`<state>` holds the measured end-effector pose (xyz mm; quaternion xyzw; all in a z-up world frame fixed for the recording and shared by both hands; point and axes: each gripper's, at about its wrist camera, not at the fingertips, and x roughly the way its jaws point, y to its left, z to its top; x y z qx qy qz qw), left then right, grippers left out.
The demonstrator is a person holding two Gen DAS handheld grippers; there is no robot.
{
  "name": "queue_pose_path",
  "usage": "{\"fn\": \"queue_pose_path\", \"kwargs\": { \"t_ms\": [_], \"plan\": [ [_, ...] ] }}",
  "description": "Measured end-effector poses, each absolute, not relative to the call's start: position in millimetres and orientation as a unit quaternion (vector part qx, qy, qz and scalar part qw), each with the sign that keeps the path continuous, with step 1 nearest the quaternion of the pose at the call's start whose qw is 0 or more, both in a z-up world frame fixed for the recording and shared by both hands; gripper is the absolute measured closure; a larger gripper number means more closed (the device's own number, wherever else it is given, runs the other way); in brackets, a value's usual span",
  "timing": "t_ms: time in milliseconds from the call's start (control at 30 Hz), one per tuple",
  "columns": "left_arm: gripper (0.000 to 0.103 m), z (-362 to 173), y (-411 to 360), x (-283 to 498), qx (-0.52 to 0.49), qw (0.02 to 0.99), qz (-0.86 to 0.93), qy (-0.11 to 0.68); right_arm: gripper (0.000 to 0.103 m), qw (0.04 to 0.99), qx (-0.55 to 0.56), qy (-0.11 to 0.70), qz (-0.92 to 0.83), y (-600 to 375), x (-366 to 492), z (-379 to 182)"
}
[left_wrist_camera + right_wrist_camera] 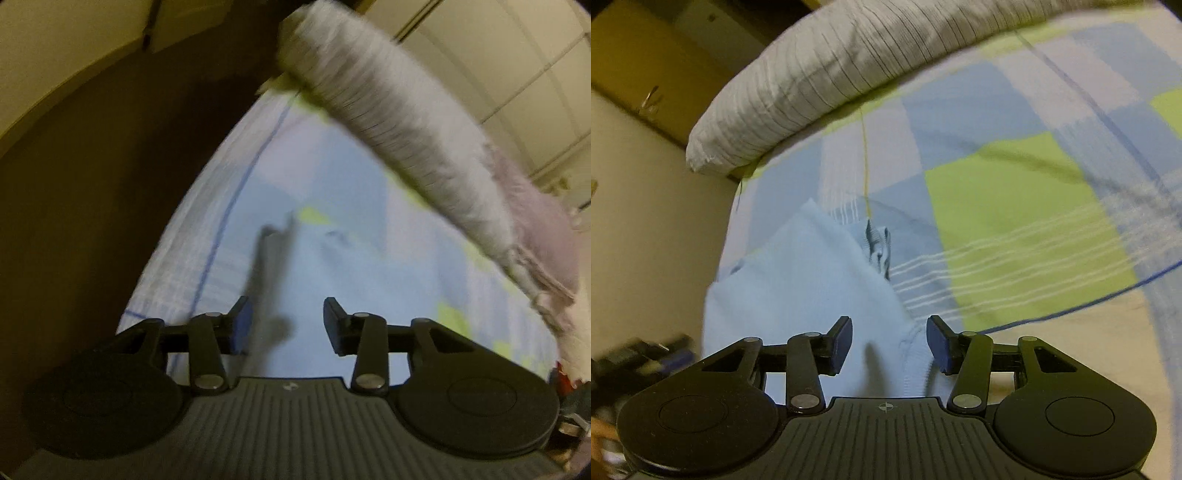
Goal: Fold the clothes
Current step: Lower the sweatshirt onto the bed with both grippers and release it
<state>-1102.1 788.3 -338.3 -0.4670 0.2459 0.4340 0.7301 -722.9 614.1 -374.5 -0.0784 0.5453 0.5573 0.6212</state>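
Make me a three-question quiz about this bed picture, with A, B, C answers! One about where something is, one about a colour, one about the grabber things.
1. Where does the striped pillow lie?
A. at the far end of the bed sheet
B. on the floor
C. between the jaws

2. What colour is the garment in front of the right gripper?
A. red
B. light blue
C. black

3. How do the jaws of the right gripper stand?
A. shut tight on the pillow
B. open, with the garment's edge between them
C. out of view

Answers:
1. A, the right wrist view shows it lying across the far end of the checked bed sheet.
2. B, the cloth is pale blue with a stitched hem.
3. B, a wide gap shows between the two pads, and the cloth lies in it.
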Motion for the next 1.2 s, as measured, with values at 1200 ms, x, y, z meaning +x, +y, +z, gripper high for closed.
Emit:
{"fn": "queue_pose_path", "kwargs": {
  "t_ms": [1200],
  "plan": [
    [0.086,-327,804,-1029,-0.284,0.791,0.427,0.334,0.066,0.638,-0.210,0.411,0.617,689,-797,-368]
  ]
}}
